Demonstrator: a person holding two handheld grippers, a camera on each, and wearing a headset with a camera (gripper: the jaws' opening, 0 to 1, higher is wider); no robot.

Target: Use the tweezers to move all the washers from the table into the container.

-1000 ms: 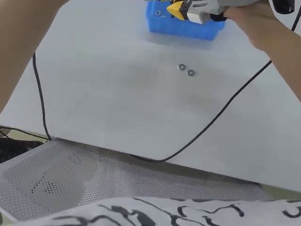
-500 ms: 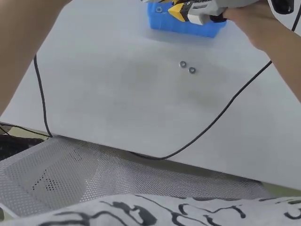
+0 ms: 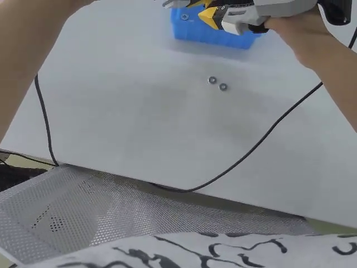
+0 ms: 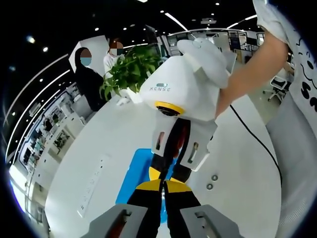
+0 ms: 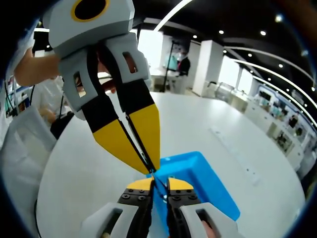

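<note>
Looks like the drop-off step. Both tongs meet nose to nose directly over the container (image 3: 215, 36). The left tongs (image 4: 163, 187) are pressed together and the right tongs (image 5: 154, 186) are all but closed. The thin dark tweezers (image 5: 154, 178) bridge from one pair's tips into the other's, so I read both as clamped on the tweezers, though I can't tell which pair actually carries them. The tweezers' tip is too small to say whether a washer is in it. One banked washer (image 3: 184, 17) lies inside the container, toward its left end. Two more sit on the table (image 3: 139, 111) in front of the container, well clear of it: washer A (image 3: 212, 80) and washer B (image 3: 223, 86), just beside each other and not touching. A black cable (image 3: 262, 137) crosses the table farther out from the container than those two, near them but apart. My read is that the task is partway done, with at least two washers to go. For the next move, if the tweezers are loaded, ease the squeeze while the tip is inside the container walls so the washer drops in. Then take the tweezers out to the pair in front and come down on one washer only. They're flat, thin and close neighbours, so the tip can easily skate off or knock the other one. Stay off the cable.
</note>
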